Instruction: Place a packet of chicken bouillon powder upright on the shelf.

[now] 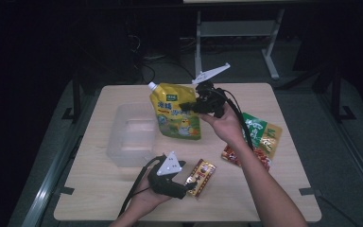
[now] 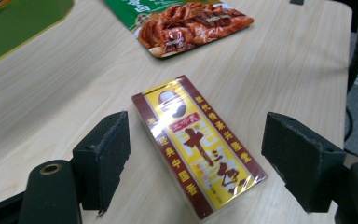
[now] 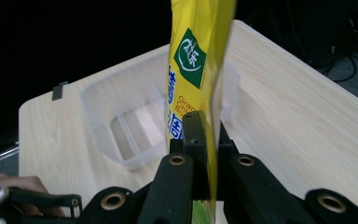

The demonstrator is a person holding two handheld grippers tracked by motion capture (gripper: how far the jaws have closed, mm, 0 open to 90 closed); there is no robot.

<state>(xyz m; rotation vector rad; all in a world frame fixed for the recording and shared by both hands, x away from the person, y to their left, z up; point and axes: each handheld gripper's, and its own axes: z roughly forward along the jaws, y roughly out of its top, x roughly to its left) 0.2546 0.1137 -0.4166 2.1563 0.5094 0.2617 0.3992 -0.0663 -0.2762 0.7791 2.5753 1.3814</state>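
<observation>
A clear plastic container [image 1: 131,135] is sitting toward the left side of the desk [image 1: 264,198], open side up. In front of it, near the front edge, the left gripper [image 1: 189,185] is being held low over the desk with its jaws standing wide apart and nothing being pressed between them. A yellow and dark-red snack packet [image 2: 199,145] is lying flat on the desk just ahead of those jaws; its long axis is running roughly from the front edge toward the back, tilted a little to the right in the high view, and its near end is lying between the open pads [image 2: 103,156] in the left gripper view.

Above the middle of the desk, a yellow spouted pouch [image 1: 176,111] is being held clear of the surface by the right gripper [image 1: 189,107], whose jaws are clamped on the pouch's right side. The pouch is being kept upright, its long axis near vertical, with the white cap pointing up and to the left; the container is lying just left of it.

Toward the right edge, a green packet [image 1: 257,131] and a red packet [image 1: 230,156] are lying flat.
</observation>
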